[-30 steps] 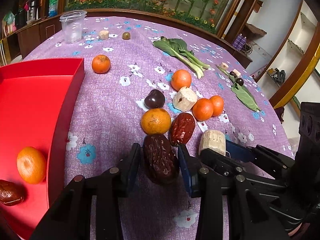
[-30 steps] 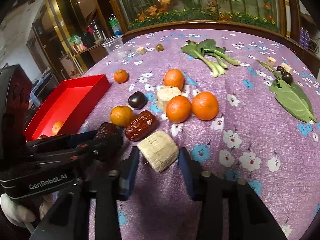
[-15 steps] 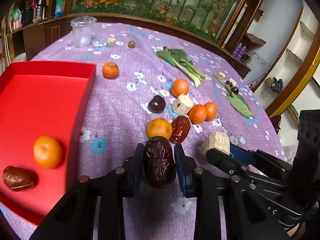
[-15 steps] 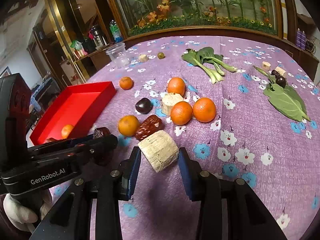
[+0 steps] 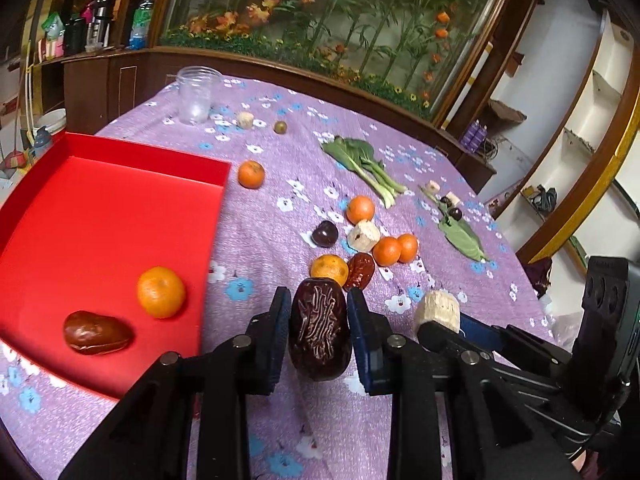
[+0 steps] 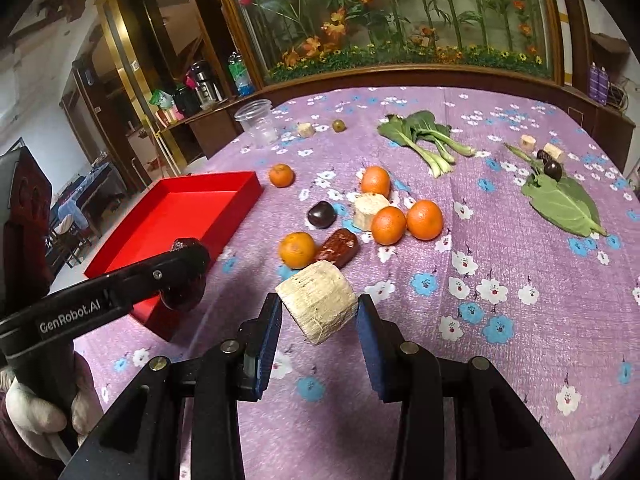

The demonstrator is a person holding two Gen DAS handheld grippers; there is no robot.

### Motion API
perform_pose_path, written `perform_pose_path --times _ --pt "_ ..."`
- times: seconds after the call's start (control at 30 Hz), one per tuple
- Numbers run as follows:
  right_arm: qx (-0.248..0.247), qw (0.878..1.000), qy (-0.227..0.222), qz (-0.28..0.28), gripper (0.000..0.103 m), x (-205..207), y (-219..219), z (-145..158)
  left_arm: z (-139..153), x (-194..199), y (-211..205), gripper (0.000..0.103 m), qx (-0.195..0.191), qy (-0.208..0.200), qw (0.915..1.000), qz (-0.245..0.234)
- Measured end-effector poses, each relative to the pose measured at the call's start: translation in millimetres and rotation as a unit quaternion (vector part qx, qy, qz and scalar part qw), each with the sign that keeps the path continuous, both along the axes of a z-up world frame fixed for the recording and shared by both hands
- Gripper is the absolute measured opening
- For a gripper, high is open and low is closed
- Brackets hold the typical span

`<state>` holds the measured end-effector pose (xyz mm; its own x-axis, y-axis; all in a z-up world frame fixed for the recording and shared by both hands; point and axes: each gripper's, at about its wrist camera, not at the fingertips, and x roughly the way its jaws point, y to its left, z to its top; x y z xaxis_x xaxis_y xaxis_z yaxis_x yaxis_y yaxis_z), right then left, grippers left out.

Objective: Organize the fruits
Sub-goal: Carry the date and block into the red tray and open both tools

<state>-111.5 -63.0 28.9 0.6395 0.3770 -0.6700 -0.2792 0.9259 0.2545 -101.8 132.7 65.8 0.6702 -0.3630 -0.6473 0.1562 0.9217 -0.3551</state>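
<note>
My left gripper (image 5: 318,328) is shut on a dark wrinkled date (image 5: 320,330) and holds it above the purple cloth, right of the red tray (image 5: 100,216). The tray holds an orange (image 5: 161,291) and a brown date (image 5: 98,333). My right gripper (image 6: 318,316) is shut on a pale sugarcane chunk (image 6: 318,306), lifted off the table. Several oranges (image 6: 387,225), a red date (image 6: 337,247), a dark plum (image 6: 321,214) and another pale chunk (image 6: 370,208) lie in a cluster ahead. The left gripper also shows in the right wrist view (image 6: 184,276).
A clear plastic cup (image 5: 195,94) stands at the far left of the table. Bok choy (image 6: 424,136) and a green leaf (image 6: 562,204) with dark fruits and small pale pieces lie at the right. A lone orange (image 6: 281,175) sits near the tray's far corner.
The left gripper closed on the dark date and raised it, moving toward the tray. The right gripper closed on the sugarcane chunk and lifted it off the cloth.
</note>
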Motion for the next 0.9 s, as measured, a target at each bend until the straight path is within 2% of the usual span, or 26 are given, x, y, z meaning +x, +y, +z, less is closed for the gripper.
perform_pose_path --times 0.27,0.53,0.9 --pt "-0.011 1.000 -0.016 0.014 0.042 -20.5 19.2 13.4 12.4 -18.3 23.3 0.025 -0.009 -0.017 0.9996 0.021" --pt "-0.023 0.999 -0.027 0.032 0.042 -32.3 40.7 22.0 18.1 -25.1 70.1 0.024 -0.027 -0.026 0.9967 0.073" --pt "-0.016 0.997 -0.008 0.077 0.042 -21.5 81.0 21.9 11.8 -30.6 149.5 0.024 -0.057 -0.027 0.9848 0.162"
